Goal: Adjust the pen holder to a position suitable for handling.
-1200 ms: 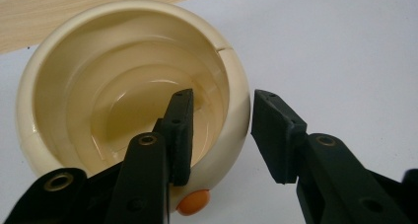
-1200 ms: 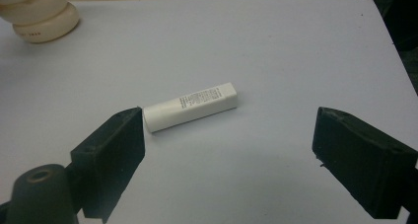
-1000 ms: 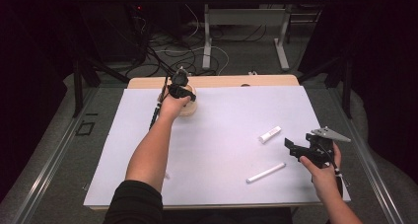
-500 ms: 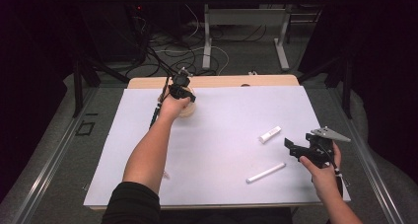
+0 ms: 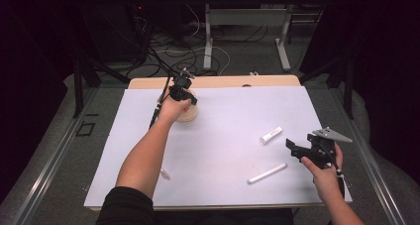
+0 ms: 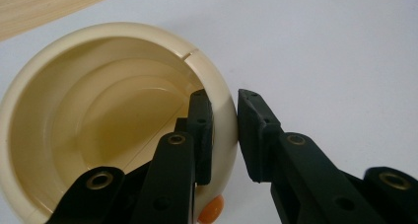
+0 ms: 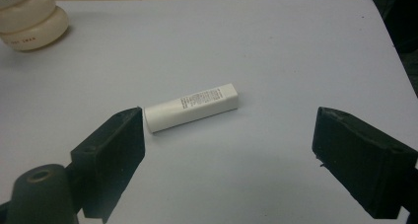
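At the far left of the white table cover (image 5: pixel 223 121), the left gripper (image 6: pixel 224 135) has its jaws straddling the rim of a cream-coloured plastic cup (image 6: pixel 98 110), one jaw inside against the inner wall and the other outside; the outer jaw stands a sliver off the wall, so the pinch looks nearly but not fully closed. In the high view the same gripper (image 5: pixel 181 93) sits over the cup (image 5: pixel 188 115) near the table's wooden back edge. The right gripper (image 7: pixel 226 150) hangs with its jaws spread wide, aimed at a short white tube with printed text (image 7: pixel 192 107) lying flat on the cover just ahead of it; in the high view that tube (image 5: pixel 271 135) lies apart from a longer white stick (image 5: pixel 267 174) nearer the person. The step in hand appears to be steadying the cup while the right hand lines up for a pick. The next move probably calls for carrying the open jaws forward and down so they bracket the tube across its narrow width, then closing, since it lies slantwise to the jaws at present and a slight turn of the wrist would square them.
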The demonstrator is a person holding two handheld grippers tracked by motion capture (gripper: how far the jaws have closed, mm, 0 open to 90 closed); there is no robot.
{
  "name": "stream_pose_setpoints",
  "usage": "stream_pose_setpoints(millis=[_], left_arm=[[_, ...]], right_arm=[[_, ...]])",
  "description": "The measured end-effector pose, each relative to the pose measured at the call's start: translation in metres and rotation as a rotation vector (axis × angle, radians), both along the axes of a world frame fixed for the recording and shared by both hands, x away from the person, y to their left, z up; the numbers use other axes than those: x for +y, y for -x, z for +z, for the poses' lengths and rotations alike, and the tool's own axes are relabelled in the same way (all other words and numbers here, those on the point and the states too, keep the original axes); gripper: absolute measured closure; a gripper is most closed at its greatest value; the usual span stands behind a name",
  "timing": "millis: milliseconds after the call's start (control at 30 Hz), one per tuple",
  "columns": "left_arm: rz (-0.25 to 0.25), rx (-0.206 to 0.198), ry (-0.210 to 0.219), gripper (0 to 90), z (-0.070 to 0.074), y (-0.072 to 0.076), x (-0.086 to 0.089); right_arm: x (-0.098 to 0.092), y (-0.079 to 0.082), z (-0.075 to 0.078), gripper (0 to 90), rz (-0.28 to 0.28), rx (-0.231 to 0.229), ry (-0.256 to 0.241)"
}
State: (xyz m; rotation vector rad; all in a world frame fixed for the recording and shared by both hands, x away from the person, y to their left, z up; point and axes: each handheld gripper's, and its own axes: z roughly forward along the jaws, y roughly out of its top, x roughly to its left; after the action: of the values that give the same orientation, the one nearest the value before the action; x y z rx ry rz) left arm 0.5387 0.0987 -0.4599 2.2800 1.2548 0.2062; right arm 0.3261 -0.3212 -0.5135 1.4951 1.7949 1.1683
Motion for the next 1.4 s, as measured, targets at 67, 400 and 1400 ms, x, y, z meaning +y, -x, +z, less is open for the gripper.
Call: stream_pose_setpoints(millis=[67,400,1400], left_arm=[[-0.007,-0.002,-0.001,76.6,0.002,0.003,-0.001],[-0.06,-0.005,0.024,76.2,0.005,0.021,-0.009],[-0.191,-0.023,0.002,75.5,0.025,0.11,-0.05]], right_arm=[[0.0,0.0,0.0,12.3,0.001,-0.007,-0.004],[0.0,0.0,0.0,12.2,-0.003,-0.007,-0.005],[0.004,0.003,0.002,12.2,0.005,-0.014,-0.012]])
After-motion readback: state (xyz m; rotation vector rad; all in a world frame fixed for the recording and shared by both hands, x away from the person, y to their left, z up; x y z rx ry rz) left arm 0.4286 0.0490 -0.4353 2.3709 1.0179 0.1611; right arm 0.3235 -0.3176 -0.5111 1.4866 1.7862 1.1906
